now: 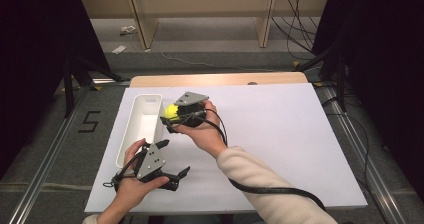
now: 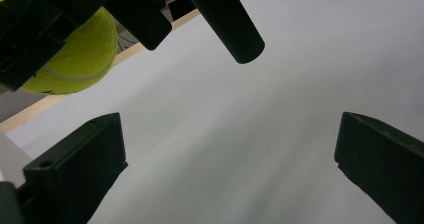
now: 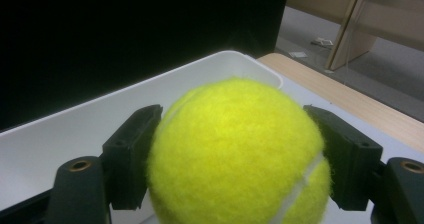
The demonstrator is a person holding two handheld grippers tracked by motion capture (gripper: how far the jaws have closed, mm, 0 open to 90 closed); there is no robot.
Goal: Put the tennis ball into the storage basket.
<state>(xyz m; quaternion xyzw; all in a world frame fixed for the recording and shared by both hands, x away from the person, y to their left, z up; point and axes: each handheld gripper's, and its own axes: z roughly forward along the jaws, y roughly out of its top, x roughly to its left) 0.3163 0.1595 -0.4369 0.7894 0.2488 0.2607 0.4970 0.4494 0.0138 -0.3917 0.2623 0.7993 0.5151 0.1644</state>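
A yellow tennis ball point(image 1: 171, 111) hangs in the air beside the right rim of the long white tray point(image 1: 131, 134). My right gripper point(image 1: 170, 113) is shut on it. In the right gripper view the ball point(image 3: 235, 154) sits squeezed between both black pads point(image 3: 131, 154), with the tray's wall point(image 3: 100, 114) just beyond. My left gripper point(image 1: 174, 160) rests low near the table's front, below the tray's near end. Its jaws stand wide open with nothing between them point(image 2: 230, 169). The left gripper view looks up at the ball point(image 2: 75, 54) in the other gripper.
A white sheet point(image 1: 280, 134) covers the table; a strip of bare wood point(image 1: 220, 79) shows along its far edge. The right gripper's cable point(image 1: 270, 189) trails under the right sleeve. Dark stands and cables flank the table on the floor.
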